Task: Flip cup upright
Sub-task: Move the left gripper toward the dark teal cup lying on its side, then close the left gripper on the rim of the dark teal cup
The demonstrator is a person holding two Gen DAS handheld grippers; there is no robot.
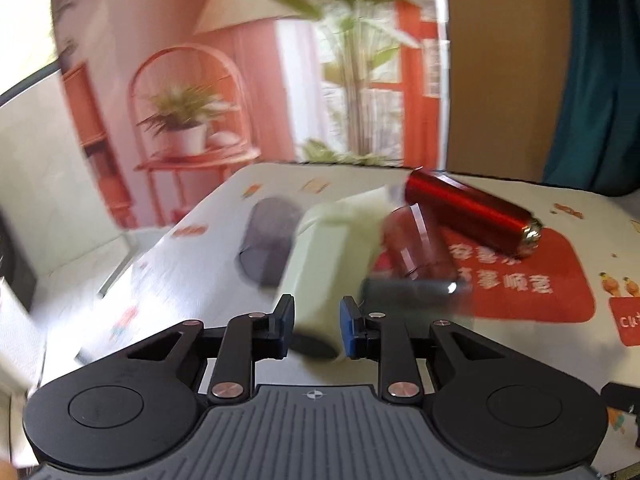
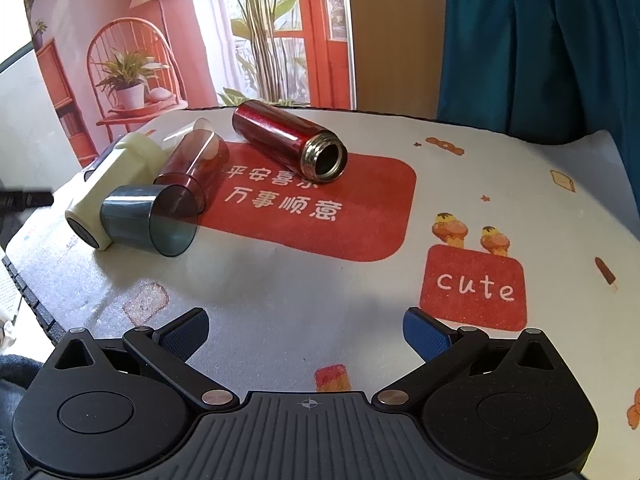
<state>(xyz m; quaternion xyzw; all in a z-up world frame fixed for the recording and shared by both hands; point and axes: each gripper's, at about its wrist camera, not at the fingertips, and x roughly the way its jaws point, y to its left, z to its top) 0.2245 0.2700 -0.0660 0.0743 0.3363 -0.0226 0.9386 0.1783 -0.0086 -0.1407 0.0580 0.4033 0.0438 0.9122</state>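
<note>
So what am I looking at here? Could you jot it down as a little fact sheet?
setting: printed table mat
lying on their sides: red metal flask, red tinted cup, grey tinted cup, cream bottle
flask mouth: open, no lid
left gripper: jaws narrowly apart around the cream bottle's near end; grip unclear through blur
right gripper: open, holding nothing
upright cups: none yet

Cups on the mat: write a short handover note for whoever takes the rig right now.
Left claw: narrowly open around the base of the cream cup, not clearly clamped; view blurred.
Right claw: wide open, empty, hanging over the mat.
On their sides: cream cup, grey cup, red tinted cup, red metal flask.
Done: nothing upright.
Left: all of the flipping.
</note>
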